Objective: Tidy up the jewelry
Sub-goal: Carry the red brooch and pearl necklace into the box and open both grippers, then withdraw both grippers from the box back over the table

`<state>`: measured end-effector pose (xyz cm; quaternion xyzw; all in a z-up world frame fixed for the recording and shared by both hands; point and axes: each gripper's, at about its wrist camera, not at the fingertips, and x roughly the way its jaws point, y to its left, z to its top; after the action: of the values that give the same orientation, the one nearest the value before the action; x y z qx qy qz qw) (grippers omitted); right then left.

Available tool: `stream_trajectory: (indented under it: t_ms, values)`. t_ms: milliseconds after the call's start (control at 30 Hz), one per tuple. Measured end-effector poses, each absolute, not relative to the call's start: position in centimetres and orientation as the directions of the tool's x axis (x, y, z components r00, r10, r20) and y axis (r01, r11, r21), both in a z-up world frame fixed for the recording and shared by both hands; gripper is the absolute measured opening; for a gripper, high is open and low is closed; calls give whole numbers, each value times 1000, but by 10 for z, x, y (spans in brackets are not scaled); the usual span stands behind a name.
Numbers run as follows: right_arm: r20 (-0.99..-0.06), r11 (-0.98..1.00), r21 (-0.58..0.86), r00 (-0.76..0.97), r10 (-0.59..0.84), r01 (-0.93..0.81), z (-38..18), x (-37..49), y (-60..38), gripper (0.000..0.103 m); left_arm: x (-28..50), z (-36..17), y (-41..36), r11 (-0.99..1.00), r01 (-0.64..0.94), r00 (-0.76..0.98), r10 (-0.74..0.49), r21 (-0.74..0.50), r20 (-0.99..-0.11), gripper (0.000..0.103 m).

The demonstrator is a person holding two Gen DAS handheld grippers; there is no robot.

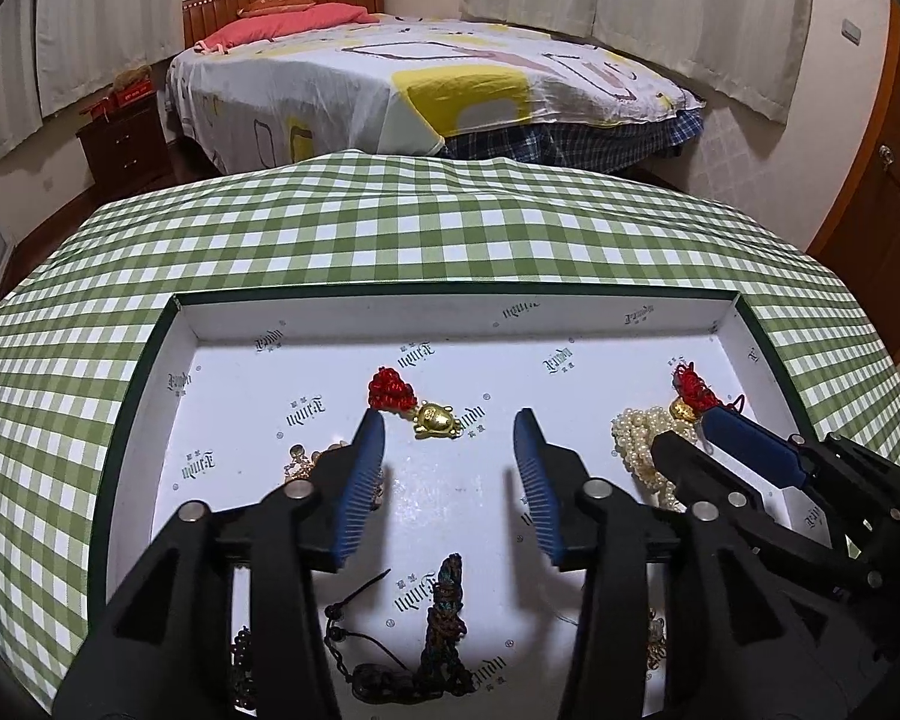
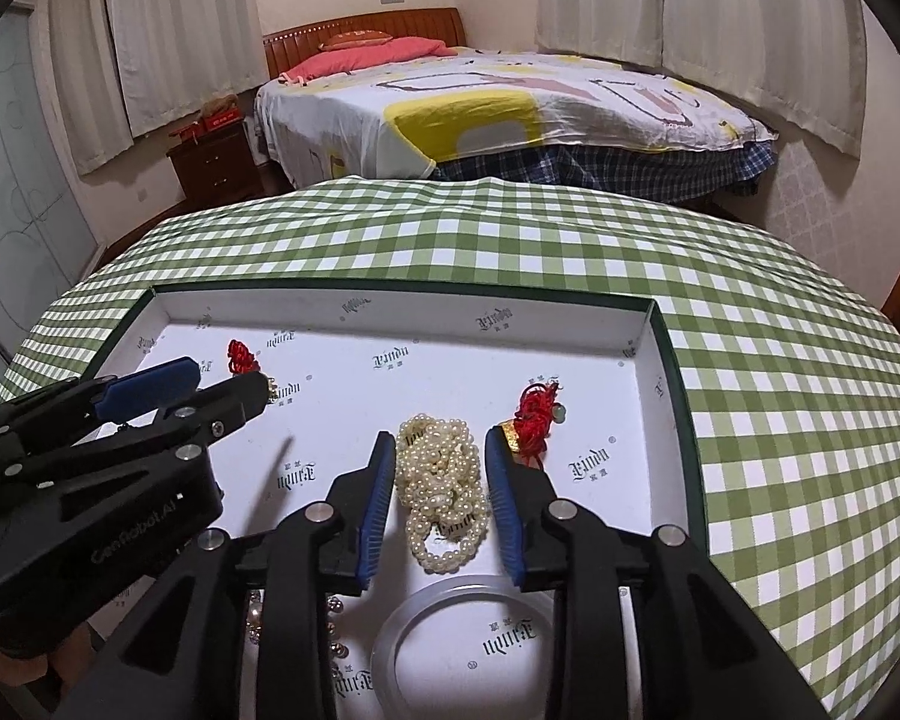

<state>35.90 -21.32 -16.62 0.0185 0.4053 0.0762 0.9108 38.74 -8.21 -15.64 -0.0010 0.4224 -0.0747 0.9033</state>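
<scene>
Shallow white cardboard box with dark green rim (image 1: 150, 372) sits on the green-and-white checked tablecloth (image 1: 450, 222), all jewelry inside it.

Near the box's far wall, left of centre: gold turtle charm on a red knotted cord (image 1: 435, 420).

Toward the right wall: heap of cream pearl strands (image 2: 441, 480), and just beside it a second gold charm with red cord (image 2: 531, 420). So two red-cord gold charms, one pearl heap.

Near edge: dark braided cord bracelet (image 1: 444, 618), black beaded cord with a dark pendant (image 1: 354, 648), one clear ring-shaped bangle (image 2: 468, 594), a few silvery beads (image 2: 336, 606). Small gold bits behind the left gripper's finger, too hidden to name.

Left gripper (image 1: 450, 426): jaws wide apart, nothing between them, hanging over bare box floor just short of the turtle charm.

Right gripper (image 2: 438, 447): jaws spread, straddling the pearl heap, one blue pad on each side; can't tell if the pads touch the pearls.
</scene>
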Motion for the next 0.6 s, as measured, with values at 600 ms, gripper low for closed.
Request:
stream_trajectory:
  t_ms: [600]
  values:
    - [-712,992,78,690,128,-103,-156,345,-222,51,366,-144,-72,994,98,670,-99,-45,-736,70]
